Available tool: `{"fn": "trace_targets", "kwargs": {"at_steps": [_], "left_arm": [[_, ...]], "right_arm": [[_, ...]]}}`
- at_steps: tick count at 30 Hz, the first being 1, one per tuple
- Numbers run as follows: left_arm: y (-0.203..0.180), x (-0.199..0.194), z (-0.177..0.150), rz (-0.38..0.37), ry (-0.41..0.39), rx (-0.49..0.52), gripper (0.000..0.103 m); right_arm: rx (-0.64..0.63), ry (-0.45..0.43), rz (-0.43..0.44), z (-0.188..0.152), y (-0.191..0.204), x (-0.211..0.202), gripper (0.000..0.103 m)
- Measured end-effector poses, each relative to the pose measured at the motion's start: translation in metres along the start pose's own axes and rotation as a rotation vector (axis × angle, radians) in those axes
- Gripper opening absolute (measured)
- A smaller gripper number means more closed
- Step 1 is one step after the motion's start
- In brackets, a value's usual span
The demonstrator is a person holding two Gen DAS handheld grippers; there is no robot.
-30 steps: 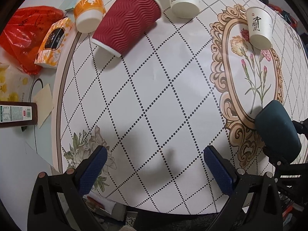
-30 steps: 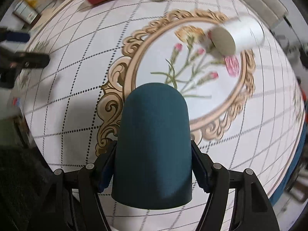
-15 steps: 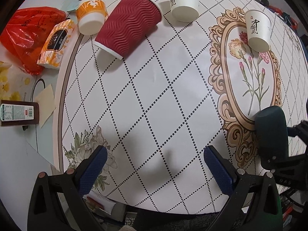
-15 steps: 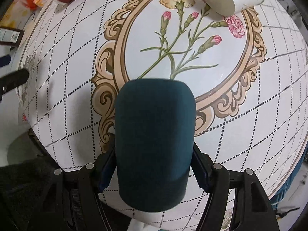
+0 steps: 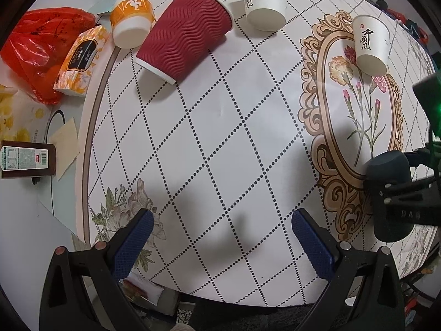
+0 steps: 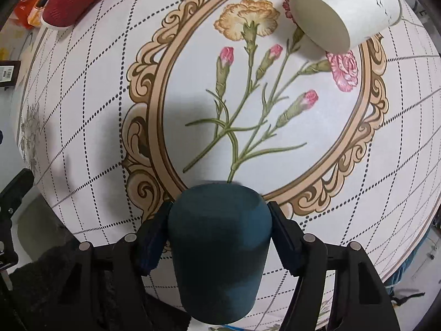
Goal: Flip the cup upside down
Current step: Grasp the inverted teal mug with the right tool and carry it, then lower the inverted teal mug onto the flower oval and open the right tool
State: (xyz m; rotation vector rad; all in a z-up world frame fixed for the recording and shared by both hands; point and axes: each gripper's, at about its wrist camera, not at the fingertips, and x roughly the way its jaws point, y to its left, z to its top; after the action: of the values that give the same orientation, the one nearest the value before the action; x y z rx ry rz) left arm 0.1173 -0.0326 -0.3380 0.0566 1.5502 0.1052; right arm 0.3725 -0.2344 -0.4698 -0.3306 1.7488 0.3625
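The right claw [image 6: 219, 227] grasps the dark teal cup [image 6: 217, 251] by its sides, blue pads pressed against both flanks. In the right wrist view the cup fills the lower centre of the frame, closed base pointing away from the camera toward the desk [image 6: 96, 110]. A second ago the cup loomed larger and higher in that view; it now sits lower and smaller, its base at the lower edge of the ornate oval frame [image 6: 154, 127] printed on the cloth, and the carnation print [image 6: 248, 104] is far more exposed. In the left wrist view the cup [image 5: 388, 187] appears at the right edge, held by the right claw [image 5: 408, 193]; it has shifted lower and turned more upright than before. Whether it touches the cloth cannot be told.

The left claw [image 5: 220, 237] is released, fingers wide apart at the bottom of its frame, above the diamond-dotted cloth, unchanged from the earlier frames.

Farther out, a white paper cup [image 6: 344, 13] lies at the upper right of the oval. Along the top of the left wrist view stand another white paper cup [image 5: 264, 0], a red ripple cup [image 5: 184, 33] on its side and an orange-and-white cup [image 5: 132, 19]; a tissue pack [image 5: 80, 60] and red plastic bag [image 5: 35, 47] sit at upper left.
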Motion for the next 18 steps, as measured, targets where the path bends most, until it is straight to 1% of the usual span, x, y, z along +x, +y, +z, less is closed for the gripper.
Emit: {"fn": "trace_targets", "kwargs": {"at_steps": [2, 4, 7, 9, 10, 11, 14, 15, 16, 17, 18], "left_arm": [[-0.001, 0.003, 0.003, -0.019, 0.011, -0.006, 0.103], [-0.002, 0.006, 0.008, -0.060, 0.021, -0.016, 0.103], [-0.002, 0.011, 0.016, -0.135, 0.033, -0.034, 0.103], [-0.003, 0.015, 0.022, -0.184, 0.040, -0.045, 0.103], [-0.003, 0.016, 0.026, -0.206, 0.040, -0.048, 0.103], [-0.003, 0.018, 0.029, -0.214, 0.040, -0.050, 0.103], [-0.004, 0.021, 0.041, -0.215, 0.030, -0.051, 0.103], [-0.004, 0.023, 0.045, -0.208, 0.031, -0.051, 0.103], [-0.004, 0.025, 0.049, -0.199, 0.035, -0.051, 0.103], [-0.004, 0.026, 0.052, -0.198, 0.037, -0.051, 0.103], [-0.005, 0.027, 0.055, -0.195, 0.039, -0.051, 0.103]], "right_arm": [[-0.025, -0.020, -0.017, 0.004, 0.008, -0.003, 0.070], [-0.041, -0.054, -0.026, -0.001, 0.013, -0.008, 0.070], [-0.024, -0.134, -0.018, -0.009, 0.012, -0.021, 0.070], [0.008, -0.216, -0.016, -0.013, 0.007, -0.036, 0.070], [0.024, -0.249, -0.008, -0.021, 0.007, -0.045, 0.070], [0.042, -0.294, -0.004, -0.022, 0.003, -0.052, 0.070], [0.086, -0.439, -0.002, -0.024, -0.006, -0.069, 0.070], [0.113, -0.500, 0.013, -0.025, -0.007, -0.076, 0.070], [0.132, -0.541, 0.022, -0.027, -0.003, -0.084, 0.070], [0.155, -0.603, 0.021, -0.020, 0.004, -0.096, 0.070], [0.162, -0.643, 0.013, -0.020, 0.005, -0.097, 0.070]]}}
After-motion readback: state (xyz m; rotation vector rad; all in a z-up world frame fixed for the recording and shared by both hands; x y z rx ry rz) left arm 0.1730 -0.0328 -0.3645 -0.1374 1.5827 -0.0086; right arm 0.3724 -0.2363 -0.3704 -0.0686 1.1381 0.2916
